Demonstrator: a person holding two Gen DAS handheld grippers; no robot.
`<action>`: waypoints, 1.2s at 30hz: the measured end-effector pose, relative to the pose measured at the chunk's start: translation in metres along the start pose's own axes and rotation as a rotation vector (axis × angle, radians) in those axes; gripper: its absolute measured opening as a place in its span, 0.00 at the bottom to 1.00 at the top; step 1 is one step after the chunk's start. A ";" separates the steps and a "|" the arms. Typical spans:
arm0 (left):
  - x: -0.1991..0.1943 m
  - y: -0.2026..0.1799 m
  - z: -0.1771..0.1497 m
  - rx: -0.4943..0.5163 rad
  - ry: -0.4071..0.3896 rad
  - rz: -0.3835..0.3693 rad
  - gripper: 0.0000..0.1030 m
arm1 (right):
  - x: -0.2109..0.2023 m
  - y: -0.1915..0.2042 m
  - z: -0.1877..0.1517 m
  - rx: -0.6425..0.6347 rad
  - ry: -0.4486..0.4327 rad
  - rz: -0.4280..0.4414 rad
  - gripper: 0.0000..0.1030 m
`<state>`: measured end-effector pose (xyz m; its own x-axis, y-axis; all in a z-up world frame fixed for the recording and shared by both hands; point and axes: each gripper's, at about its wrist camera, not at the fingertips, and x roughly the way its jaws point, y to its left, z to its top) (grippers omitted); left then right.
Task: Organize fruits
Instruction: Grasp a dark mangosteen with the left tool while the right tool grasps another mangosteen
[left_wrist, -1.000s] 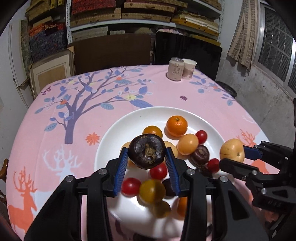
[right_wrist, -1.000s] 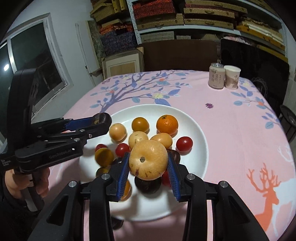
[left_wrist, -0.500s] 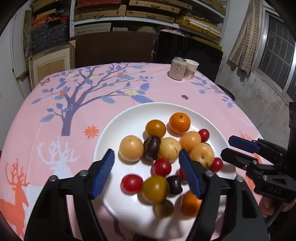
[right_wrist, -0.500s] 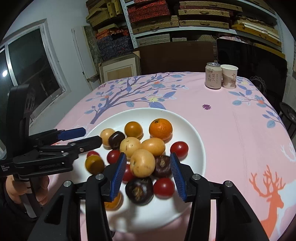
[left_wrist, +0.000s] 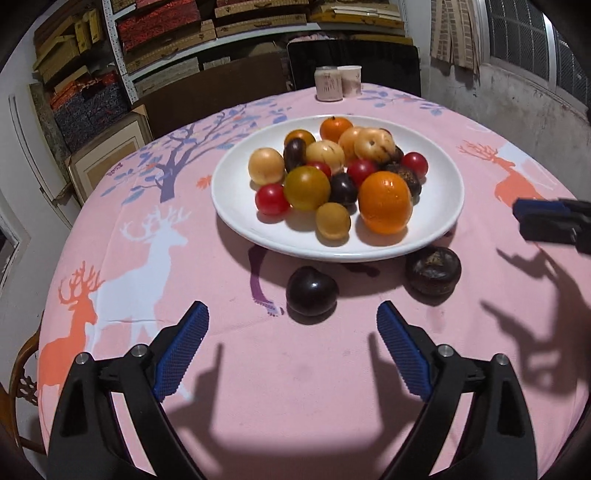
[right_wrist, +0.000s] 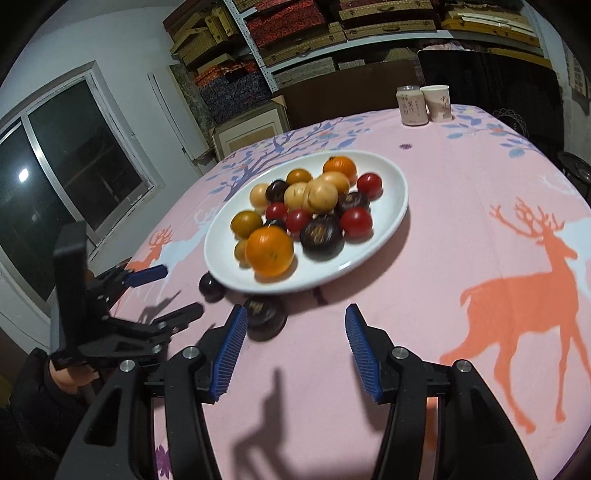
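A white plate (left_wrist: 236, 199) on the pink tablecloth holds several fruits: oranges, red and yellow tomatoes, pale round fruits, dark plums. It also shows in the right wrist view (right_wrist: 397, 192). A dark plum (left_wrist: 311, 290) and a dark brown fruit (left_wrist: 433, 271) lie on the cloth in front of the plate. My left gripper (left_wrist: 291, 350) is open and empty, just short of the plum. My right gripper (right_wrist: 293, 349) is open and empty; the brown fruit (right_wrist: 262, 311) lies by its left finger, and the plum (right_wrist: 211, 286) sits further left.
A can (left_wrist: 327, 85) and a paper cup (left_wrist: 350, 80) stand at the table's far edge. Shelves of boxes fill the back wall. A window (right_wrist: 55, 162) is at the left. The right gripper's tip (left_wrist: 546, 218) shows at the left view's right edge.
Both grippers let go of their fruits onto the plate, then opened and pulled back low to the near side of the table. Two dark fruits now show on the cloth.
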<state>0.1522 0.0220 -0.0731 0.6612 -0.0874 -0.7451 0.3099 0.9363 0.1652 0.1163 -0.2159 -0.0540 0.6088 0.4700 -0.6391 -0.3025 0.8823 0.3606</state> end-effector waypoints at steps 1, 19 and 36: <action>0.004 0.000 0.001 -0.007 0.005 0.008 0.87 | 0.000 0.003 -0.004 -0.007 0.003 -0.007 0.54; 0.017 0.011 0.007 -0.106 -0.013 -0.113 0.31 | 0.006 0.015 -0.018 -0.045 0.057 -0.042 0.54; -0.009 0.033 -0.002 -0.205 -0.080 -0.177 0.31 | 0.066 0.062 0.003 -0.191 0.135 -0.128 0.54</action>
<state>0.1547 0.0546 -0.0623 0.6634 -0.2748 -0.6960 0.2862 0.9526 -0.1033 0.1399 -0.1306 -0.0717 0.5517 0.3418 -0.7608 -0.3699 0.9178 0.1441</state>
